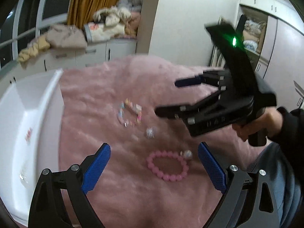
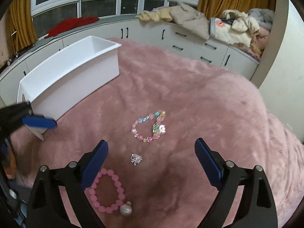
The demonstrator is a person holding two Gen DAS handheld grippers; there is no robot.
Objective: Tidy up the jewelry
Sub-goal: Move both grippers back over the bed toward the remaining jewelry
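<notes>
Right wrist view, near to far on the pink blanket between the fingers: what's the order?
Large pearl bead → pink beaded bracelet → small silver brooch → multicoloured charm bracelet → white rectangular plastic bin, off to the left.

Soft indoor light falls evenly on my views, the left one smeared with motion blur, the right sharper, both bowed and dark-cornered, night black behind the window (image 2: 98, 3).
</notes>
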